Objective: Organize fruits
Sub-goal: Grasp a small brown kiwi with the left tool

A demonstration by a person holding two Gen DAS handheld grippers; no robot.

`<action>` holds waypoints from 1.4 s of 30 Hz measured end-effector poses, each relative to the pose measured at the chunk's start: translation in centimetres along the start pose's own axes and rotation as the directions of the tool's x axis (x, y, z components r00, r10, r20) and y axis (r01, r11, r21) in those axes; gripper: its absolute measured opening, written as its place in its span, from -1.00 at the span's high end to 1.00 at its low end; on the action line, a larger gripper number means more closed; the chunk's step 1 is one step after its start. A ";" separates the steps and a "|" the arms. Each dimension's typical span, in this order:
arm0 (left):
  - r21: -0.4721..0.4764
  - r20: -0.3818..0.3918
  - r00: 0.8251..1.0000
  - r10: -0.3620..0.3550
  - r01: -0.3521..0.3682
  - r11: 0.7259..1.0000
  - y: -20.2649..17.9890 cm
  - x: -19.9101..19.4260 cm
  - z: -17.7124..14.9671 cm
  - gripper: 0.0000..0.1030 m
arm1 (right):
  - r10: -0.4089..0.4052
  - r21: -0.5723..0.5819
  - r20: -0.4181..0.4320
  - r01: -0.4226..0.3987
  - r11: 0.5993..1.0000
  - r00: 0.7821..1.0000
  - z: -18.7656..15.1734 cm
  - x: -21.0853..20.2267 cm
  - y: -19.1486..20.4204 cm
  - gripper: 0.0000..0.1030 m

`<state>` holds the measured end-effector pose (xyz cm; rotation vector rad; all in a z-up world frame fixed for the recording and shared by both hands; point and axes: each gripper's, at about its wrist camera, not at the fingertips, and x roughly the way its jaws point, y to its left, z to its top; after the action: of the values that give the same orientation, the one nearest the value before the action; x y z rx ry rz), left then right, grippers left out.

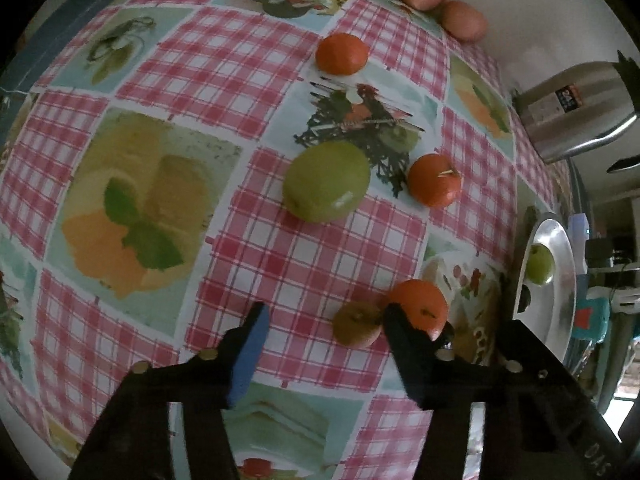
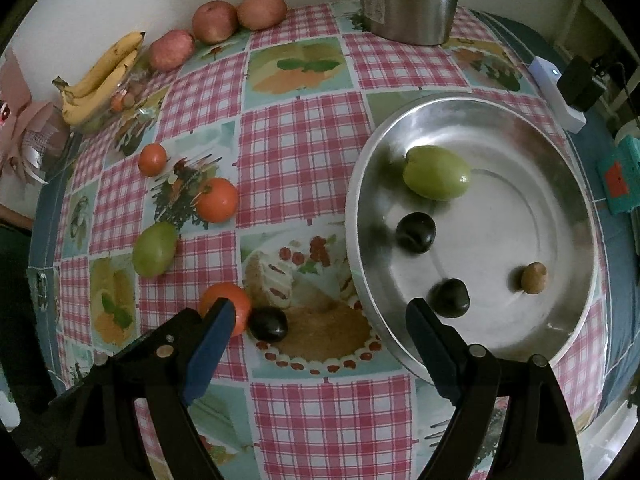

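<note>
While your left tongs (image 1: pixel 320 320) stand parted and empty over the counter (image 1: pixel 248 60), beside an orange (image 1: pixel 420 304), your right tongs (image 2: pixel 320 316) gape wide over the tray (image 2: pixel 500 112) rim.

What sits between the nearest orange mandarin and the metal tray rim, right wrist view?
One small dark round plum lies on the checked tablecloth, touching the orange mandarin; beyond it, bare cloth up to the round metal tray rim. Shows in the right wrist view.
</note>
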<state>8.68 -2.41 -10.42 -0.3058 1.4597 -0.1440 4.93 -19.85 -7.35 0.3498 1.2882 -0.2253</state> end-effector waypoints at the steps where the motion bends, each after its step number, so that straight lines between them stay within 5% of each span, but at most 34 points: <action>1: -0.001 -0.001 1.000 -0.010 0.010 1.000 -0.1 0.1 0.0 0.00 | 0.000 0.001 0.000 0.000 1.000 1.000 0.0 0.0 0.0 -0.70; 10: -0.004 -0.052 0.997 -0.053 0.052 0.999 -1.3 1.0 -0.5 0.47 | -0.003 0.003 -0.003 0.003 1.000 1.000 0.0 0.0 -0.2 -0.70; 28: -0.139 0.032 0.998 -0.059 0.063 0.988 2.7 -1.1 0.9 0.48 | 0.044 -0.038 -0.019 -0.045 0.998 0.999 -0.3 0.2 0.9 -0.70; 39: -0.211 0.068 0.996 -0.059 0.072 0.975 5.3 -2.5 1.2 0.48 | 0.071 -0.221 -0.012 -0.072 0.973 0.997 -0.9 1.8 5.1 -0.68; 42: -0.208 0.066 0.996 -0.058 0.071 0.976 5.2 -2.5 1.1 0.48 | 0.066 -0.252 -0.030 -0.071 0.965 0.997 -1.1 2.7 5.8 -0.50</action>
<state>9.01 3.40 -9.49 -0.5259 1.4087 -0.0320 6.73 -14.01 -9.48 0.1784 1.3060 0.0028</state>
